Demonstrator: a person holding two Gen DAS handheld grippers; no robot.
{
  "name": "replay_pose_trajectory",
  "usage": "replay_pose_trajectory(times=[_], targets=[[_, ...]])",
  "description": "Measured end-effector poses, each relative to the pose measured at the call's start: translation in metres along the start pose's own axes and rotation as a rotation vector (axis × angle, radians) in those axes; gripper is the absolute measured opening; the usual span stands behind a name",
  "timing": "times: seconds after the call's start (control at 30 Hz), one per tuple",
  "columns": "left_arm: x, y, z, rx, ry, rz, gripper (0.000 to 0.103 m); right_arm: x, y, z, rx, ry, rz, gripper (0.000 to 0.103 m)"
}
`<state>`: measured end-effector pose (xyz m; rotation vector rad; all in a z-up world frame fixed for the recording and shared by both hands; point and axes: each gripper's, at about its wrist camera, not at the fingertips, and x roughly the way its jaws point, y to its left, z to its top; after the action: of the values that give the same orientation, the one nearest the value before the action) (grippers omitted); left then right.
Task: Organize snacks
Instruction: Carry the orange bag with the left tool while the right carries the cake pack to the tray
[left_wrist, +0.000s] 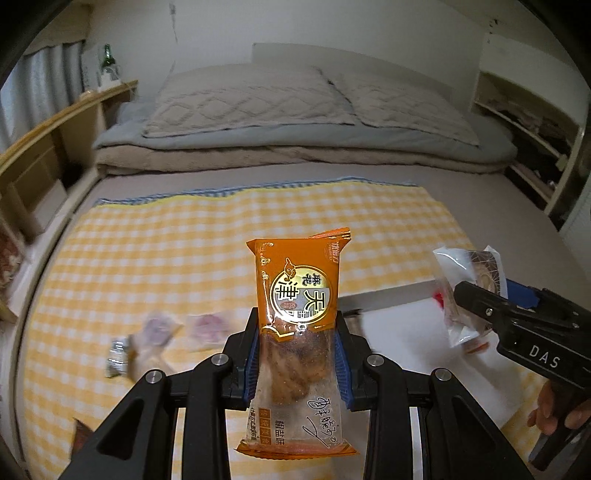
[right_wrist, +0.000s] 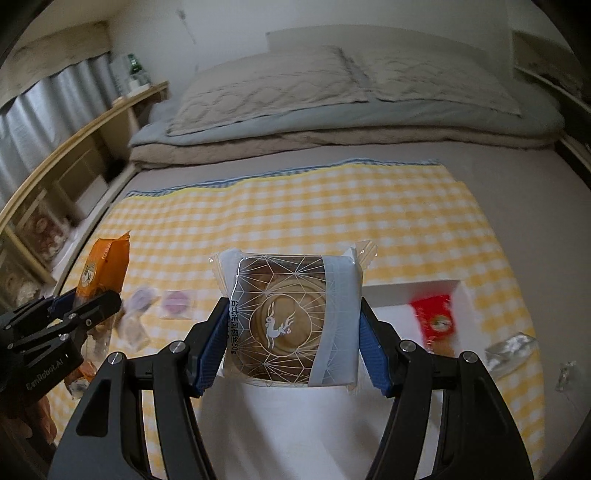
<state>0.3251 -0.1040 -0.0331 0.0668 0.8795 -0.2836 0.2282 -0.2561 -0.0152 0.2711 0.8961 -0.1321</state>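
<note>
Right tool clamped on a square wrapped pastry with a white rabbit print, held above a white box. Inside the box, a red packet. At far left, left tool gripping an orange snack bag. Below, a yellow checked cloth over a bed, with small wrapped sweets scattered left of centre.

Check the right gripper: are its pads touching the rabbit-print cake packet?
Touching. The right wrist view shows both blue pads of the right gripper pressed against the sides of the rabbit-print cake packet, lifted clear.

Bedroom — bed, pillows
</note>
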Motion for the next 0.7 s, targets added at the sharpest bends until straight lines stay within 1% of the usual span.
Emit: replay_pose_trajectory(times=[0.17, 0.4, 0.53, 0.63, 0.7], targets=[[0.027, -0.021, 0.011, -0.034, 0.038, -0.072, 0.034, -0.003, -0.035, -0.001, 0.042, 0.0, -0.021, 0.066], [0.075, -0.044, 0.021, -0.065, 0.1, -0.124, 0.034, 0.001, -0.076, -0.004, 0.098, 0.021, -0.065, 0.066], [0.106, -0.056, 0.022, -0.097, 0.153, -0.159, 0.034, 0.009, -0.091, -0.006, 0.12, 0.039, -0.086, 0.066], [0.129, -0.062, 0.023, -0.13, 0.19, -0.177, 0.034, 0.017, -0.099, -0.007, 0.131, 0.057, -0.095, 0.066], [0.148, -0.064, 0.023, -0.151, 0.228, -0.182, 0.034, 0.021, -0.103, -0.008, 0.135, 0.069, -0.1, 0.066]])
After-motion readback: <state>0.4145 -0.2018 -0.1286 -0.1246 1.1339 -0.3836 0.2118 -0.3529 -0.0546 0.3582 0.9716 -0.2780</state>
